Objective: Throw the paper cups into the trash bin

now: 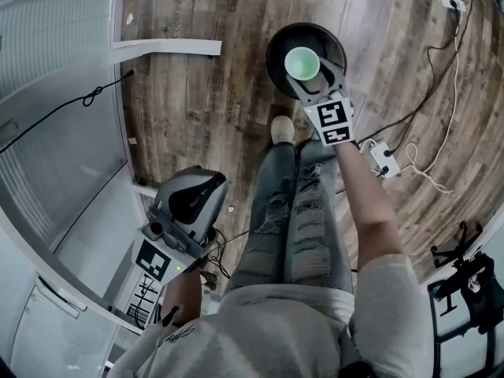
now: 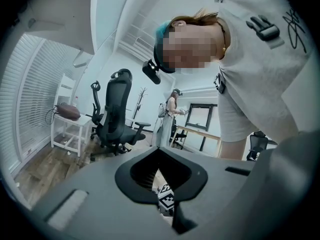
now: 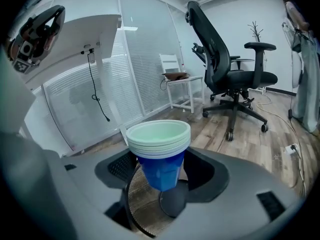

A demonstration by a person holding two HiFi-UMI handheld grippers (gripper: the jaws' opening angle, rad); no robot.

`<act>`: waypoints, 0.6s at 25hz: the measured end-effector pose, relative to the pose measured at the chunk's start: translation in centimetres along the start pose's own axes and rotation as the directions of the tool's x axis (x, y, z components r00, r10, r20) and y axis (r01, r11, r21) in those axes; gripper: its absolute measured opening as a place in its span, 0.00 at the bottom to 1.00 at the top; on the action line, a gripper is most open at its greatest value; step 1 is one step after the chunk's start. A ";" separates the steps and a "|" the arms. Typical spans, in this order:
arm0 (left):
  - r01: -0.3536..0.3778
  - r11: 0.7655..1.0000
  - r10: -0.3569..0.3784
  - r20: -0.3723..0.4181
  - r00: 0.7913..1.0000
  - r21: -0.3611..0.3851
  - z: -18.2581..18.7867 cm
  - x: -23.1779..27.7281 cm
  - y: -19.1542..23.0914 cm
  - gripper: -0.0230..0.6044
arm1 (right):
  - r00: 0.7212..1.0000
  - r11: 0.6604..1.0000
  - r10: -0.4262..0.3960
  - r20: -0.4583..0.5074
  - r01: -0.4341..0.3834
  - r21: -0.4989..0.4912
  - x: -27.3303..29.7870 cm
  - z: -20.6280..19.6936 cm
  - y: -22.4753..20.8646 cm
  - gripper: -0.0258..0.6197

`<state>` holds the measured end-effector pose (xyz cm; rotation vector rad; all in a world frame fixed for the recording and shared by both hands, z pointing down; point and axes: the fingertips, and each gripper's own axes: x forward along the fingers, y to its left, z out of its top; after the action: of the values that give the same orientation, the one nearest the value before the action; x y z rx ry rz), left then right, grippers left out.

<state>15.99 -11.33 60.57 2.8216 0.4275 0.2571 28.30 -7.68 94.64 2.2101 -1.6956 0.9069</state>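
Your left gripper (image 1: 195,198) hangs close to your body at the near left, its fingers drawn together with nothing between them. Farther out, past your shoe (image 1: 282,128), your right gripper (image 1: 309,77) has its fingers clamped on a nested stack of blue paper cups (image 1: 302,63). The cups are held upright, right above the open mouth of the round black trash bin (image 1: 276,50) on the wooden floor (image 1: 197,93).

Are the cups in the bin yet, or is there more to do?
Not yet. Done: the stack of paper cups is picked up, gripped between the jaws of the right gripper. In hand: the stack hangs right over the black trash bin. Left to do: open the jaws so the cups drop in. The left gripper holds nothing, low by the person's side.
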 end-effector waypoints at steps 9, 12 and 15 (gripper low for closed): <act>-0.020 1.000 0.020 -0.010 1.000 -0.010 -0.7 -0.9 0.2 0.04 | 0.997 1.000 -0.022 -0.078 0.023 0.015 2.1 -3.2 -0.7 0.49; -0.019 1.000 0.019 -0.002 1.000 -0.009 -0.5 -0.9 0.2 0.04 | 0.993 1.000 -0.024 -0.115 0.026 0.016 2.6 -4.4 -0.7 0.49; -0.025 1.000 0.025 -0.003 1.000 -0.010 -0.8 -1.0 0.3 0.04 | 0.989 1.000 -0.020 -0.148 0.023 0.015 3.2 -5.4 -0.9 0.49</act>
<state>14.91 -11.73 61.28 2.8186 0.3908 0.2682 27.75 -7.19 100.93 2.1094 -1.5995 1.0555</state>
